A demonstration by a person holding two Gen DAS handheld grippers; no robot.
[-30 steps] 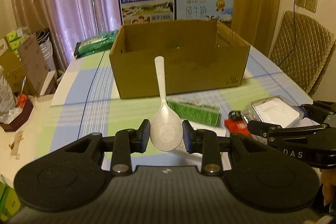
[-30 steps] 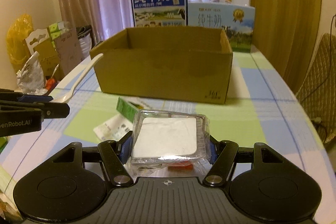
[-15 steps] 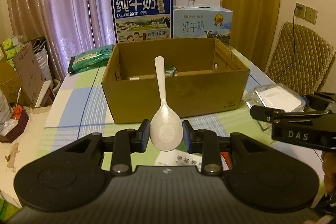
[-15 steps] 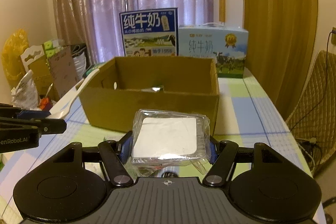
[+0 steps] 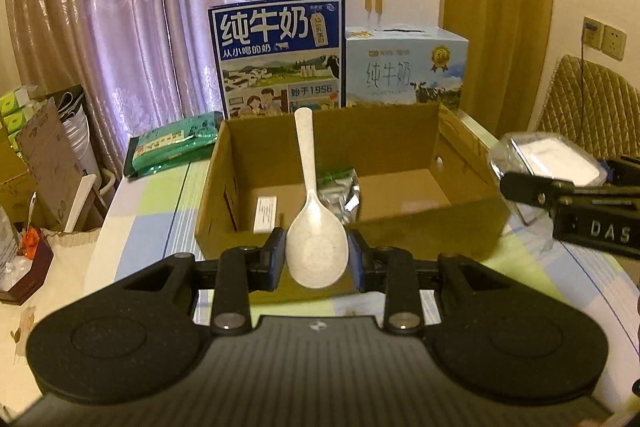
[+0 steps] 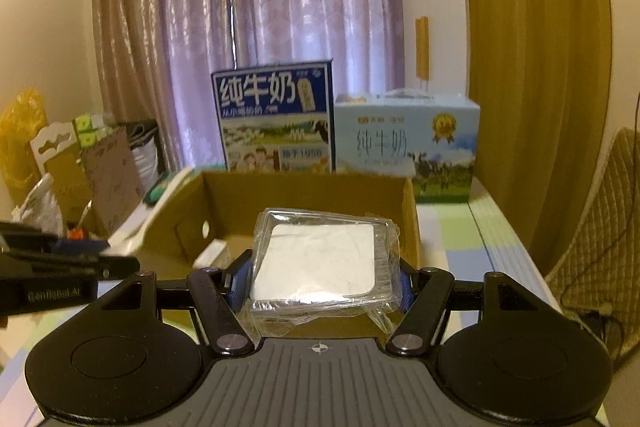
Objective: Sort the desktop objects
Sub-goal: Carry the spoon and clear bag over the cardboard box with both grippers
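My left gripper (image 5: 317,255) is shut on the bowl of a white plastic spoon (image 5: 314,227), whose handle points up and forward over the open cardboard box (image 5: 472,223). Inside the box lie a silver-green packet (image 5: 344,187) and a white slip (image 5: 266,214). My right gripper (image 6: 322,281) is shut on a clear plastic case with a white pad (image 6: 320,261), held above the box's near wall (image 6: 412,223). In the left wrist view that case (image 5: 548,157) hangs by the box's right wall.
Two milk cartons (image 5: 280,59) (image 5: 406,71) stand behind the box. A green packet (image 5: 172,143) lies at the table's back left. Clutter and bags (image 5: 44,163) crowd the left side beyond the table edge. A padded chair (image 5: 588,107) stands at the right.
Both grippers have risen and moved forward with their loads. The box's inside now shows, and the loose items on the table in front have dropped out of sight.
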